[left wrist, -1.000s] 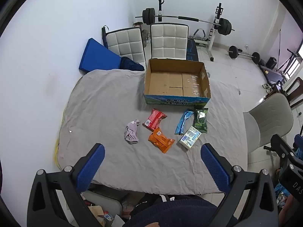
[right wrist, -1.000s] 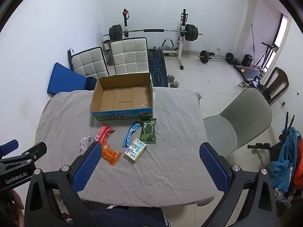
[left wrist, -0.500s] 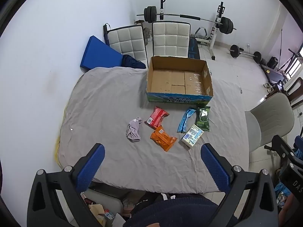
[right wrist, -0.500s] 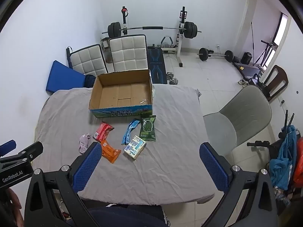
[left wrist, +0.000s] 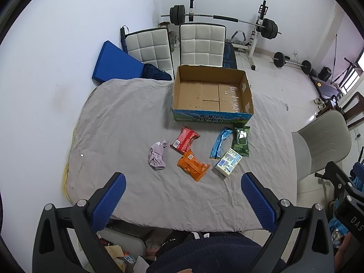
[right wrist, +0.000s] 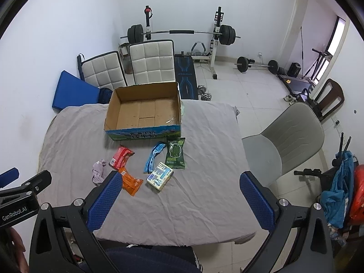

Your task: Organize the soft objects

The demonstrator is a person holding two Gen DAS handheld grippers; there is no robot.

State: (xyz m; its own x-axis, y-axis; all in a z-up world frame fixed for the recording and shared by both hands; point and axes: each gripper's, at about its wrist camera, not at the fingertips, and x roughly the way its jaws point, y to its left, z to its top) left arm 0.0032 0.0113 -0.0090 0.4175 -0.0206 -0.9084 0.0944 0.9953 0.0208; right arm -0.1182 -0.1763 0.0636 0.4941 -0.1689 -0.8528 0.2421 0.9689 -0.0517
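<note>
An open cardboard box stands empty at the far side of a grey-covered table. In front of it lie a lilac cloth, a red packet, an orange packet, a blue packet, a green packet and a white tissue pack. My left gripper and right gripper are both open and empty, held high above the table's near edge.
Two white padded chairs and a blue mat stand behind the table. A grey chair is at the right. A barbell rack and weights stand at the back wall.
Both grippers have risen and drawn back slightly, so the table and objects look a little smaller and farther. Nothing on the table has moved.
</note>
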